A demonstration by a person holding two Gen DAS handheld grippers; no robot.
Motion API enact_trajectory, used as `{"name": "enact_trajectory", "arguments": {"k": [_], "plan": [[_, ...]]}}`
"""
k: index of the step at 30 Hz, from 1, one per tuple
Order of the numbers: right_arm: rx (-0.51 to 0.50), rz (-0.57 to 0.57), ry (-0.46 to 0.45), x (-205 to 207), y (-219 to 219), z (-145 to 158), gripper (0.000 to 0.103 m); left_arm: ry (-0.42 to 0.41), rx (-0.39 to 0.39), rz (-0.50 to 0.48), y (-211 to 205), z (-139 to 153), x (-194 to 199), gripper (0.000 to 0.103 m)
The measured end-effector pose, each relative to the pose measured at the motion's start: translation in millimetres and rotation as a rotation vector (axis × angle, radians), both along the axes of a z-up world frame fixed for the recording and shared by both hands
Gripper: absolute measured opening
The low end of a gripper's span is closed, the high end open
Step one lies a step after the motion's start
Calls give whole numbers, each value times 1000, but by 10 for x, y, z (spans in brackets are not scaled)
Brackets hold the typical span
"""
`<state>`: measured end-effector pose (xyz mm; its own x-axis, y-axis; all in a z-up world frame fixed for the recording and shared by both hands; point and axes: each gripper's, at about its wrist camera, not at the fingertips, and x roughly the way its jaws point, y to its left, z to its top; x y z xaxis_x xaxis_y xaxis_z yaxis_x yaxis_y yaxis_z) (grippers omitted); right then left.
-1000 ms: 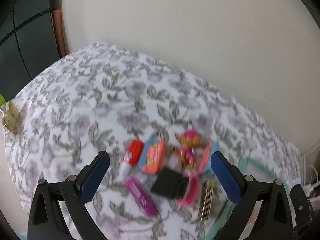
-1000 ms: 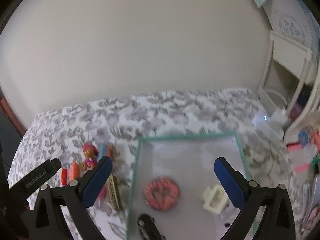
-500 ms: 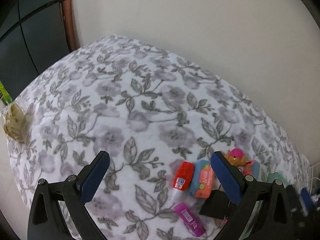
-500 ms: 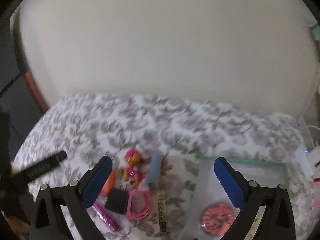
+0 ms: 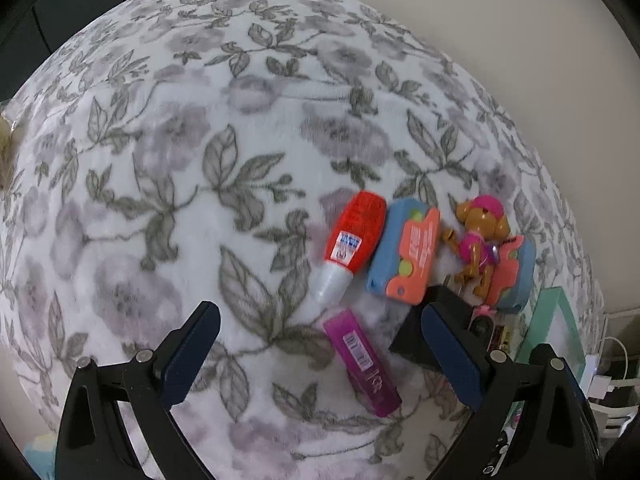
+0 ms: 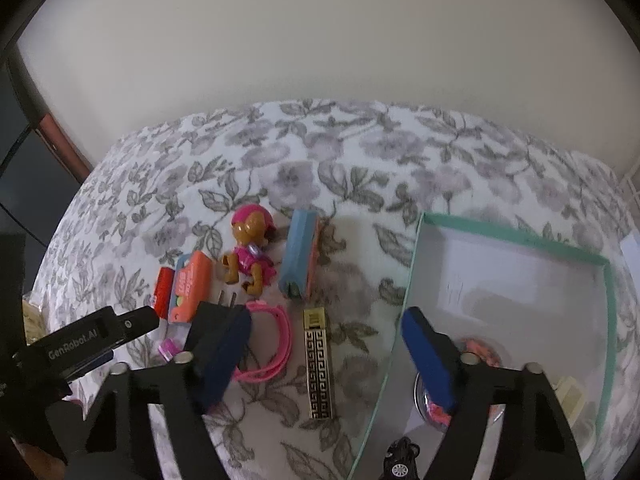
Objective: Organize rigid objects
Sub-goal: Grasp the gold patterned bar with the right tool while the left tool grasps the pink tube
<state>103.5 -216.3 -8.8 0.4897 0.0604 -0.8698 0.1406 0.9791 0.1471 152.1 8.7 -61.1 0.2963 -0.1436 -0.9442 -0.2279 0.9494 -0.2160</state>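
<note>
Small objects lie on a floral blanket point(image 5: 200, 160): a red glue bottle point(image 5: 354, 240), two blue-and-orange cases point(image 5: 404, 256) point(image 6: 299, 260), a pink dog figure point(image 6: 250, 252), a magenta tube point(image 5: 362, 360), a black plug adapter point(image 6: 216, 316), a pink bracelet point(image 6: 276, 344) and a gold patterned bar point(image 6: 319, 364). My left gripper point(image 5: 320, 352) is open and empty, low over the magenta tube. My right gripper point(image 6: 326, 356) is open and empty above the gold bar. A green-rimmed tray point(image 6: 520, 236) sits at the right.
The tray holds a round orange-patterned item point(image 6: 480, 350), a cream piece point(image 6: 570, 394) and a small black toy car point(image 6: 400, 456). A pale wall backs the bed. The left gripper's body point(image 6: 88, 340) shows at the left of the right wrist view.
Both grippers have dropped closer to the objects. The right view swung left from the tray to the object cluster. Both stay open and empty.
</note>
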Motion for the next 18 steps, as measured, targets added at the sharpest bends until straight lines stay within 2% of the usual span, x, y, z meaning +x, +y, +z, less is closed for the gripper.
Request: {"name": "enact_trajectory", "arguments": {"k": [3,5,7,11,13,17,18], "plan": [[-8,16,29,7,25,-68,53,13,-8,-1,-42,-37,-48,91],[0,17,51,5,29,-130,50,19,-15,-7,-57,-48,-67,87],[12,19,65,0,30,-179,42,26,-19,-13,-49,-35,-94,82],[19,31,96,0,51,-281,37,51,-31,-20,-58,-101,-102,71],[23,37,114,5,66,-344,34,62,-33,-22,-54,-130,-116,71],[13,42,143,13,87,-444,33,61,-17,-30,-91,-138,-111,71],[16,43,147,13,87,-462,30,61,-7,-36,-122,-146,-95,70]]}}
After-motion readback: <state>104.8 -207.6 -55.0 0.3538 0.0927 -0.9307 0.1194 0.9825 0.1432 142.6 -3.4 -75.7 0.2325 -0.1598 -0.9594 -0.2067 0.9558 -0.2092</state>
